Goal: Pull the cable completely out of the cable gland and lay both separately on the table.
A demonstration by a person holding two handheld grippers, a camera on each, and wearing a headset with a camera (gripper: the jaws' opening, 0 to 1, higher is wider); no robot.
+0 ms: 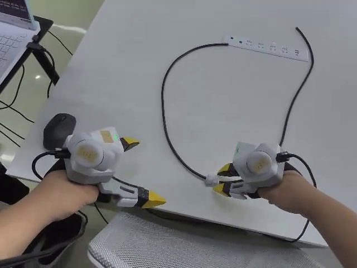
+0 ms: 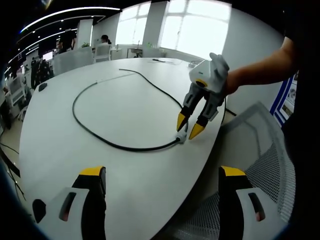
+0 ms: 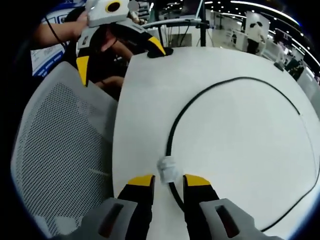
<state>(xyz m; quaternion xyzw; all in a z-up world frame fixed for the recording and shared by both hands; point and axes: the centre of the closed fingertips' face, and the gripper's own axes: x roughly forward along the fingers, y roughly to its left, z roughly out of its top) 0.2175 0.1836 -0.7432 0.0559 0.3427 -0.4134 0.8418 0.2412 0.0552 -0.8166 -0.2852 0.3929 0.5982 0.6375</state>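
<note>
Light bright, even | far windows (image 2: 200, 27) blown out | soft faint shadows on white table (image 1: 234, 100) | gripper views bend strongly at edges

Nothing legible. Lines on laptop screen (image 1: 15, 12) too blurred to read; tan sticker (image 1: 106, 135) on left gripper (image 1: 144, 171) and marks on power strip (image 1: 266, 48) too small.

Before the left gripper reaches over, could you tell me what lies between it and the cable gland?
Bare white tabletop alone separates the left gripper from the cable gland, as the left gripper view shows.
</note>
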